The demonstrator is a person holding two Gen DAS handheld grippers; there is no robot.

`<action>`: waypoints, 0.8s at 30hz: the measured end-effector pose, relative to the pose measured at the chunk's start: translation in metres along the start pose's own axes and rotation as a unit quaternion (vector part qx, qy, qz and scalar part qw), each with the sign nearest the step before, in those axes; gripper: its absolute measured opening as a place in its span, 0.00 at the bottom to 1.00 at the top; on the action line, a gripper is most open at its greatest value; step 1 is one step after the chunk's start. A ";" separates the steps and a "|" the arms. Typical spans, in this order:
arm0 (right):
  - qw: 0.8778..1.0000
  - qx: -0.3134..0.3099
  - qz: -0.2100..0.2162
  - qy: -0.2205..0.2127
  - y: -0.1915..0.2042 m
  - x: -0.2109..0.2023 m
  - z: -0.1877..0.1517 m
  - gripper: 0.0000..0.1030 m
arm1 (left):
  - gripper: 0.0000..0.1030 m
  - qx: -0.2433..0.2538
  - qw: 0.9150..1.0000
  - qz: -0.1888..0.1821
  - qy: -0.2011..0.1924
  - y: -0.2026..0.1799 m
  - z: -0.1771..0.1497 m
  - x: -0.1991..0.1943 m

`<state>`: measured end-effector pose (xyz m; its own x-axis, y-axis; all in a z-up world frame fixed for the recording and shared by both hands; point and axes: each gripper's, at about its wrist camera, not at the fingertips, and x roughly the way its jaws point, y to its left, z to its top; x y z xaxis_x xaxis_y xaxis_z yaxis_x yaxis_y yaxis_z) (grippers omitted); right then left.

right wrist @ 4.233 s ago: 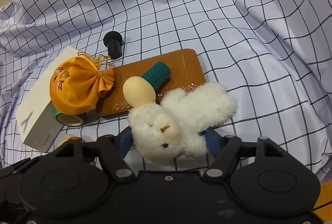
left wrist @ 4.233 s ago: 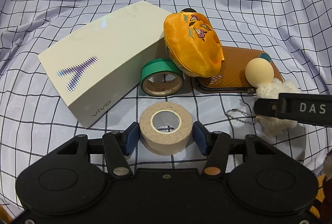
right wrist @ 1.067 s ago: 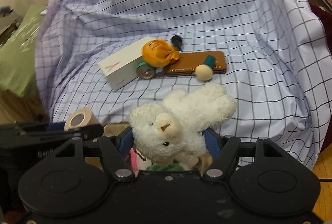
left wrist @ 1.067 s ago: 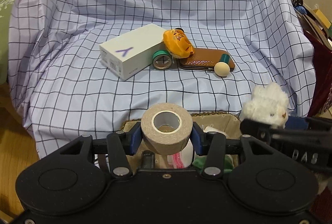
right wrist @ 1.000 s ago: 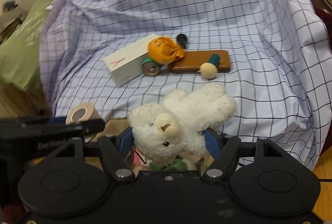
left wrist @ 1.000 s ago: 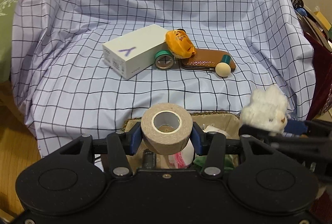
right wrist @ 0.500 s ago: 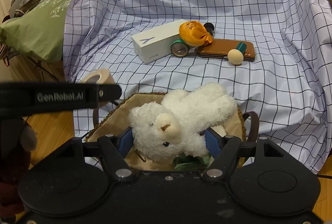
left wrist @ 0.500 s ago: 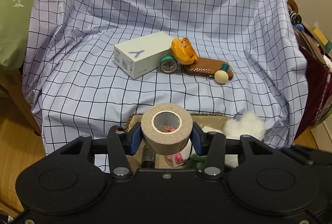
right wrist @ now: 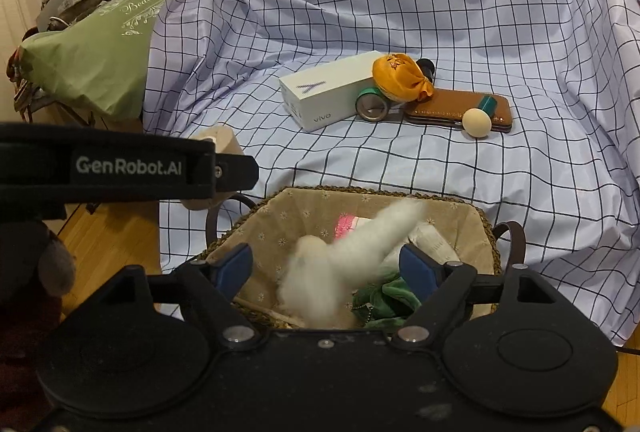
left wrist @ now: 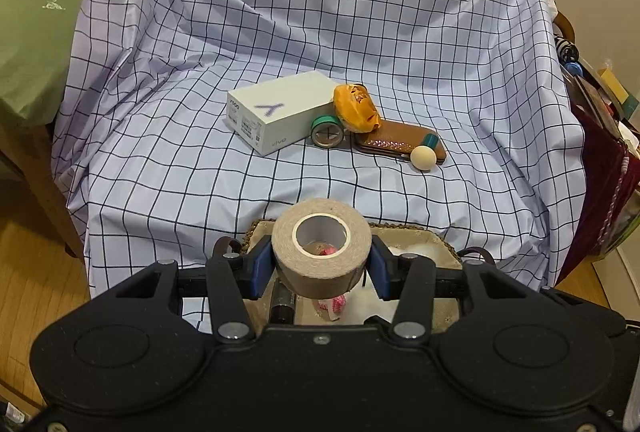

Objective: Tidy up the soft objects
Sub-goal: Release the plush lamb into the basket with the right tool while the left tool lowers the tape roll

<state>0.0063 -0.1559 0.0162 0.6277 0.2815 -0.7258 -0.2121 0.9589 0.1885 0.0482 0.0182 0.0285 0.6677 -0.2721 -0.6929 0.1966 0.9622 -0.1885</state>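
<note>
Leftmost, the left gripper [left wrist: 321,268] clamps a beige tape roll [left wrist: 320,246] across its firm outer wall above the lined basket [right wrist: 486,228]. Rightward, the right gripper [right wrist: 326,266] is opening; the white plush toy [right wrist: 340,264], light and compressible, drops blurred between its parted pads into the basket.

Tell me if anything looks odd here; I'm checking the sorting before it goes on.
One thing: the white plush toy is a motion-blurred streak between the opening jaws of the right gripper, untouched by either pad, apparently dropping into the basket. The left gripper holds a tape roll above it.
</note>
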 end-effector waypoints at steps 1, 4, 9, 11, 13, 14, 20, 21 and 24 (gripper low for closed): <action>1.000 0.001 -0.001 0.001 0.000 0.000 0.000 0.78 | 0.46 -0.001 1.000 0.000 0.001 0.000 -0.001 0.001; 1.000 0.002 -0.011 0.005 -0.001 0.000 -0.001 0.78 | 0.46 -0.002 1.000 0.000 0.006 0.000 -0.002 0.003; 0.999 0.007 -0.039 0.008 -0.008 -0.004 -0.004 0.78 | 0.46 -0.003 1.000 0.003 0.013 0.000 -0.005 0.007; 0.999 0.012 -0.052 0.010 -0.011 -0.005 -0.005 0.78 | 0.46 -0.003 1.000 0.004 0.017 0.000 -0.007 0.010; 0.998 0.019 -0.062 0.014 -0.015 -0.005 -0.007 0.79 | 0.46 -0.002 1.000 0.005 0.022 -0.001 -0.009 0.013; 0.997 0.024 -0.067 0.018 -0.017 -0.005 -0.008 0.79 | 0.46 -0.001 1.000 0.006 0.026 -0.002 -0.010 0.015; 0.994 0.053 -0.093 0.034 -0.030 -0.002 -0.011 0.79 | 0.46 0.012 0.999 0.007 0.048 -0.010 -0.018 0.027; 0.993 0.056 -0.095 0.035 -0.031 -0.002 -0.012 0.79 | 0.46 0.013 0.999 0.007 0.051 -0.011 -0.019 0.029; 0.993 0.057 -0.098 0.037 -0.033 -0.001 -0.013 0.79 | 0.47 0.017 0.998 0.009 0.057 -0.012 -0.021 0.032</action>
<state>0.0032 -0.1887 0.0024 0.5910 0.0897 -0.8017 -0.0018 0.9939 0.1099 0.0517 -0.0017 -0.0059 0.5856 -0.2508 -0.7708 0.2112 0.9653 -0.1536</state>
